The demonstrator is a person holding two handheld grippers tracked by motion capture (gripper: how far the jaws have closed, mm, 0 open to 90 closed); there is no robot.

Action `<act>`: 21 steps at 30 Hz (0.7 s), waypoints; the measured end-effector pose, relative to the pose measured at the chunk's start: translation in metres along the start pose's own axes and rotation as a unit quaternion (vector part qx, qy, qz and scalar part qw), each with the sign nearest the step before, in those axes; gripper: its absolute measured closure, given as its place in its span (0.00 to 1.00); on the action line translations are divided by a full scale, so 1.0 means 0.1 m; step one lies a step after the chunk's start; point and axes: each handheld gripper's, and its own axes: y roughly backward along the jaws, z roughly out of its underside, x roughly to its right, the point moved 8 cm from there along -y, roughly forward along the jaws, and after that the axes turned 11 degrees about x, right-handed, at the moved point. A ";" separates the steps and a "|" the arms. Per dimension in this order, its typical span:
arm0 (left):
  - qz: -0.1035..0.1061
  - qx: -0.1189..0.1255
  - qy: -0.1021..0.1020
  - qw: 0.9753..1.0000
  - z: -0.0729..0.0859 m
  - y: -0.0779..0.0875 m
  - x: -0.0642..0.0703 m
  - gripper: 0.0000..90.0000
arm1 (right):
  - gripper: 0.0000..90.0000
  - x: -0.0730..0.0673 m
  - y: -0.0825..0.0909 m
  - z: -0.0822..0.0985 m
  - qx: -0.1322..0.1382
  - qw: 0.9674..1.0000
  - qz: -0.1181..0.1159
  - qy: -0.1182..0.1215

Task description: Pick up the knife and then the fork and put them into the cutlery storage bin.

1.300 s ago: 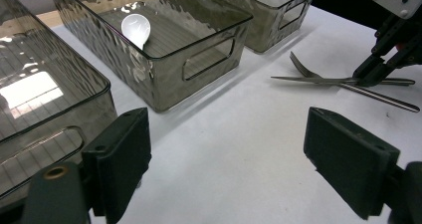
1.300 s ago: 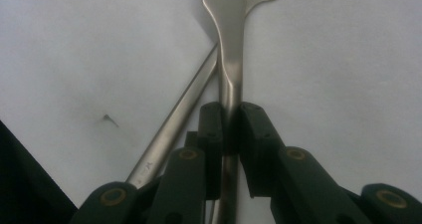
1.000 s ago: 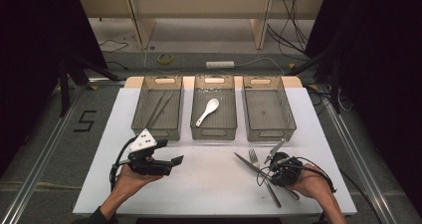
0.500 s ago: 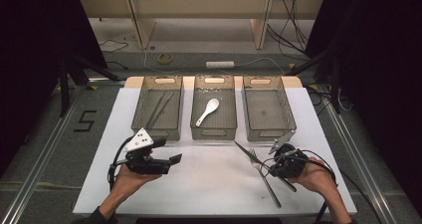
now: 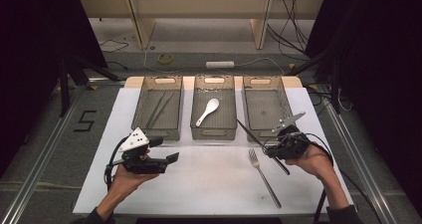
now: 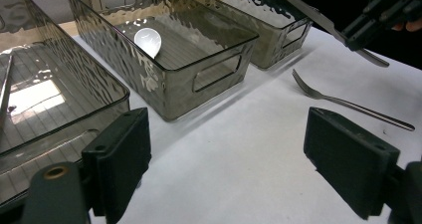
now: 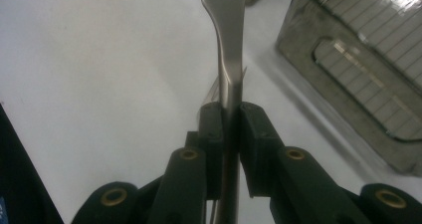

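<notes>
Bench [image 5: 209,184] carries three bins; landmark is the right bin [image 5: 263,109]. Your right tongs [image 5: 276,152] are clamped on a knife [image 5: 251,135], held clear of the bench just in front of that bin, blade angled up toward its near wall. Fork [image 5: 263,176] lies on the bench nearer you. Left tongs [image 5: 166,149] stand wide and empty, well left of the bin. Risks: the grip sits near one end, so the knife may pivot; the tip could catch the bin's rim.
</notes>
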 end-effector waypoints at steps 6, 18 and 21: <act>-0.003 0.003 -0.001 1.000 0.00 0.02 -0.01 0.20 | 0.90 0.11 0.01 -0.20 0.020 1.000 0.007 -0.005; -0.009 0.010 -0.001 1.000 -0.01 0.04 -0.02 0.20 | 0.90 0.34 0.01 -0.54 0.061 0.998 0.017 -0.029; -0.008 0.006 -0.009 1.000 -0.01 0.04 -0.02 0.20 | 0.90 0.43 0.02 -0.64 0.073 0.996 0.027 -0.038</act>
